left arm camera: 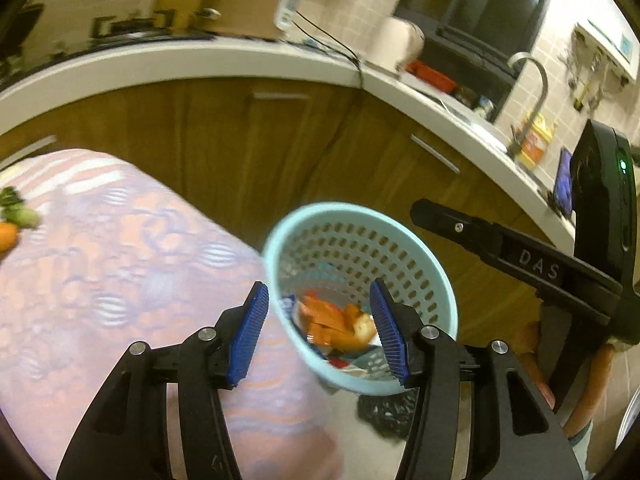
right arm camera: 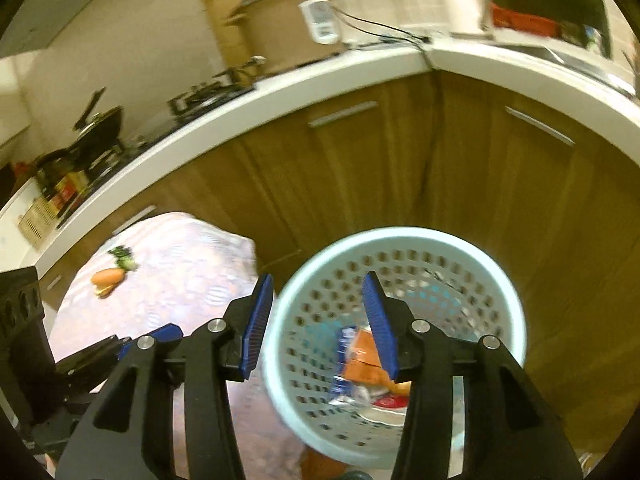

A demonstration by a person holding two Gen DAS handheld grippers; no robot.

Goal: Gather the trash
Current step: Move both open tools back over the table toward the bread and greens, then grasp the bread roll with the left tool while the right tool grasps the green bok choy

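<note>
A light blue perforated waste basket (left arm camera: 432, 280) stands on the floor beside the table; it also shows in the right wrist view (right arm camera: 492, 280). Orange wrappers and other trash (left arm camera: 336, 324) lie in its bottom, also seen in the right wrist view (right arm camera: 364, 360). My left gripper (left arm camera: 320, 332) is open and empty above the basket's near rim. My right gripper (right arm camera: 318, 326) is open and empty over the basket. A carrot (right arm camera: 106, 278) with a green vegetable scrap (right arm camera: 124, 258) lies on the table's far left; both show at the left edge of the left wrist view (left arm camera: 8, 236).
The table has a pink patterned cloth (left arm camera: 112, 264). Wooden cabinets (right arm camera: 360, 168) under a white counter (right arm camera: 240, 100) curve behind the basket. A sink tap (left arm camera: 532, 76), pots and a stove sit on the counter. The right gripper's body (left arm camera: 520, 260) reaches in from the right.
</note>
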